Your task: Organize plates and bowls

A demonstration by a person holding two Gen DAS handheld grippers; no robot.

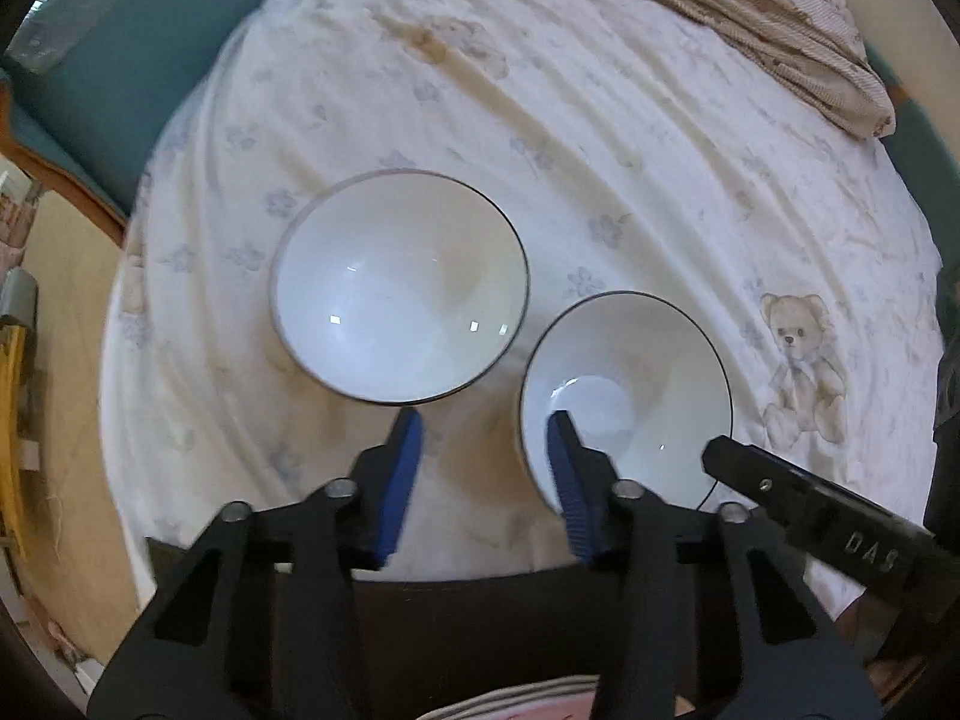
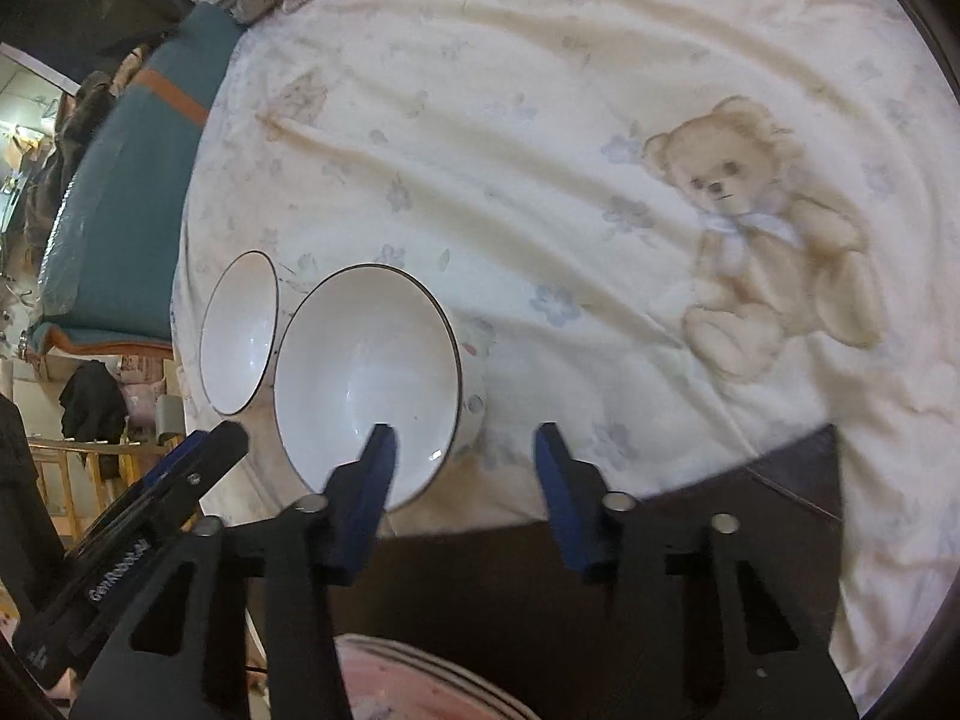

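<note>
Two white bowls with thin dark rims sit side by side on a cream sheet [image 1: 600, 120] printed with pale flowers and a teddy bear [image 2: 774, 240]; whether a bed or a table lies under it I cannot tell. Largest after the sheet is the left bowl [image 1: 399, 288], upright and untouched. The right bowl [image 1: 624, 384] lies just beside it, rims nearly meeting, near the cloth's front edge. A stack of striped plates [image 2: 420, 684] shows only as a sliver below both cameras.

The left gripper [image 1: 485, 420] has its blue fingers [image 1: 402, 480] spread apart, holding nothing; one finger appears over the near-left rim of the right bowl, the other over bare cloth. The right gripper [image 2: 459, 435] is likewise spread and empty, one finger seeming to lie inside that same bowl's near rim, the other over the sheet.

Risks, as I judge them: both grippers crowd one bowl, so they may collide or pull against each other. A glazed, sloping wall can slip from a pinch on its rim. The soft, wrinkled cloth gives little support, so a nudge could tip the bowl, knock it against its neighbour, or send it off the near edge.

Writing: raised letters "DAS" on the right gripper's body in the left view; the lettering on the left gripper's side in the right view is too blurred to read.
</note>
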